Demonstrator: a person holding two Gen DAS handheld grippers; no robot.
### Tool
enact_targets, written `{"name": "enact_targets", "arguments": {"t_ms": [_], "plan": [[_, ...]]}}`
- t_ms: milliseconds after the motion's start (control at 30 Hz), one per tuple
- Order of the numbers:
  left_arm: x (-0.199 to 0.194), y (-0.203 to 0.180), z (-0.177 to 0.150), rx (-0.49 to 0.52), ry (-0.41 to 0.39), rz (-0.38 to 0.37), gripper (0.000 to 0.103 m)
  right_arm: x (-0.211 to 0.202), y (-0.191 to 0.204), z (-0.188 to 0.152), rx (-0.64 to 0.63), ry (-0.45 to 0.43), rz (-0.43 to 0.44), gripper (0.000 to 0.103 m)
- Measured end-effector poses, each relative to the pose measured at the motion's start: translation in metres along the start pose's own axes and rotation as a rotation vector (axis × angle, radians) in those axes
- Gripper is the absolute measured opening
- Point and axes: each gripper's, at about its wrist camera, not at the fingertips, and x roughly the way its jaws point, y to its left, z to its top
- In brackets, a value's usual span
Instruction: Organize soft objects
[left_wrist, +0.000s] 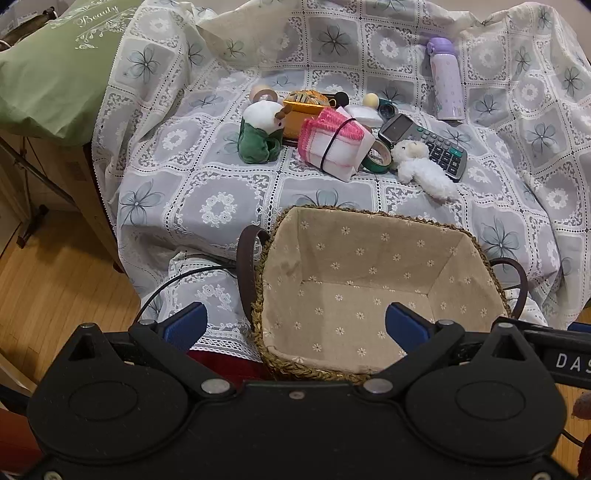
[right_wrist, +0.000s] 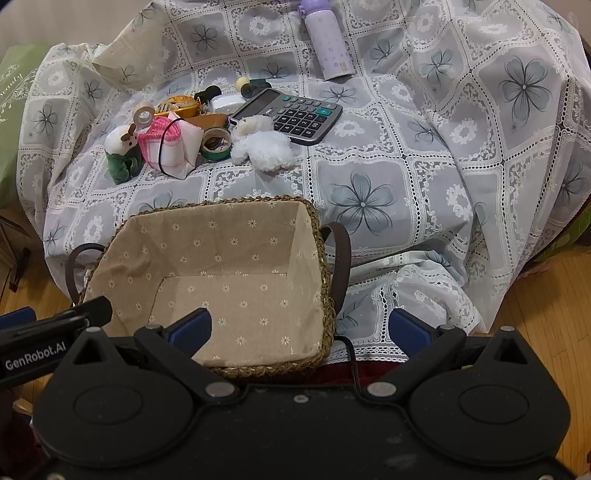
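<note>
Basket (left_wrist: 369, 280) empty, both grippers' fingers spread w/ nothing held; you've still got white plush (left_wrist: 421, 166), green plush (left_wrist: 258, 136) etc. to bin.

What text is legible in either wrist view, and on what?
"Beauty": green bag, cut off to "eauty" in the right wrist view.
"DAS": partial, on the right claw's body.
"GenRobot.AI": left claw's body.
Calculator keys: digits and "+" visible, other legends too small.
Purple bottle: print unreadable.

"Beauty" on the green bag (left_wrist: 55, 70); "GenRobot.AI" on the left tool (right_wrist: 35, 360).
</note>
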Motion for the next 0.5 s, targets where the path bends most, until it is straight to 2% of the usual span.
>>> {"name": "enact_targets", "arguments": {"t_ms": [500], "plan": [[-0.0003, 0.0000, -0.0001, 0.001, 0.004, -0.002, 0.100, 0.0005, -0.0007, 0.0007, 0.007, 0.002, -0.002, 0.102]]}}
